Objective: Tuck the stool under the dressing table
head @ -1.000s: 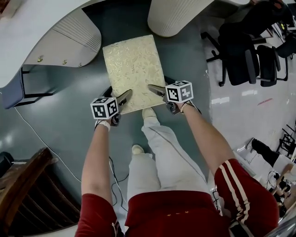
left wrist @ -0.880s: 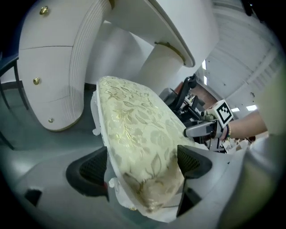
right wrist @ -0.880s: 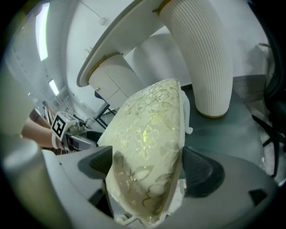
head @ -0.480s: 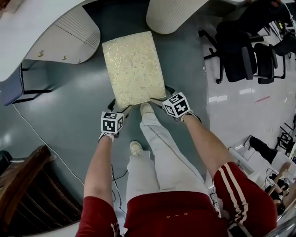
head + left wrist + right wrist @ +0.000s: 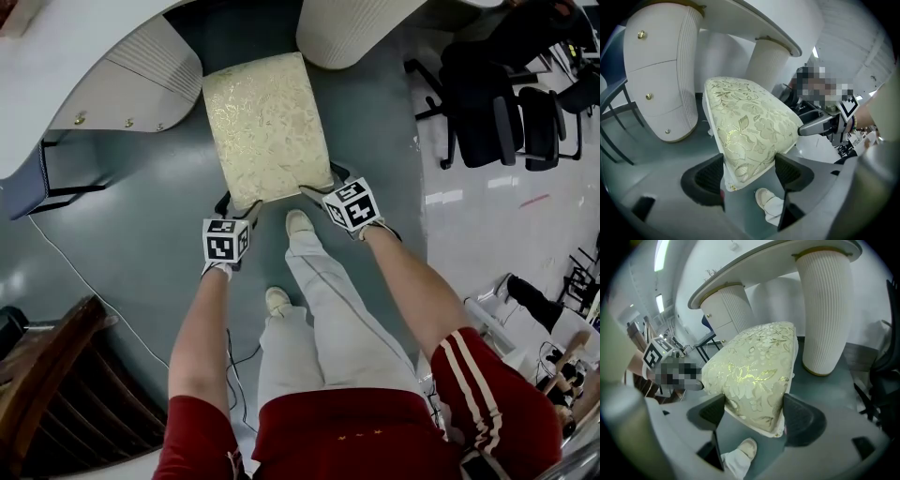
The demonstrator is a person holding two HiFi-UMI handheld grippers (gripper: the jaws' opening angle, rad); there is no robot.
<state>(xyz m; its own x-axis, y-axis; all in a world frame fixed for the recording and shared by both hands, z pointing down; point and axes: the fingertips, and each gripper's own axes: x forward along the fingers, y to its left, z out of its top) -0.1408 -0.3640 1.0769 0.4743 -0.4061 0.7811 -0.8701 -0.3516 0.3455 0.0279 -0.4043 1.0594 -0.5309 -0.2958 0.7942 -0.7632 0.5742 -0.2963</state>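
Observation:
The stool (image 5: pixel 267 127), topped by a cream cushion with gold flowers, stands on the grey floor between the two white ribbed pedestals of the dressing table (image 5: pixel 141 80). Its far end reaches in under the tabletop. My left gripper (image 5: pixel 241 208) is at the near left corner and my right gripper (image 5: pixel 314 190) at the near right corner. In the left gripper view the gripper (image 5: pixel 749 171) has that corner of the stool (image 5: pixel 750 122) between its pads. The right gripper (image 5: pixel 753 411) clasps the other corner of the stool (image 5: pixel 754 366). Both jaws have just been closing, and their pads touch the cushion.
The right pedestal (image 5: pixel 352 33) stands close to the stool's far right side. Black office chairs (image 5: pixel 497 112) are at the right, a dark wooden piece (image 5: pixel 47 394) at lower left. A white cable (image 5: pixel 84 291) runs over the floor. The person's shoe (image 5: pixel 299 223) is just behind the stool.
Both grippers came off the top of the cushion's near edge and dropped to its near corners. The stool now sits a little farther in between the pedestals.

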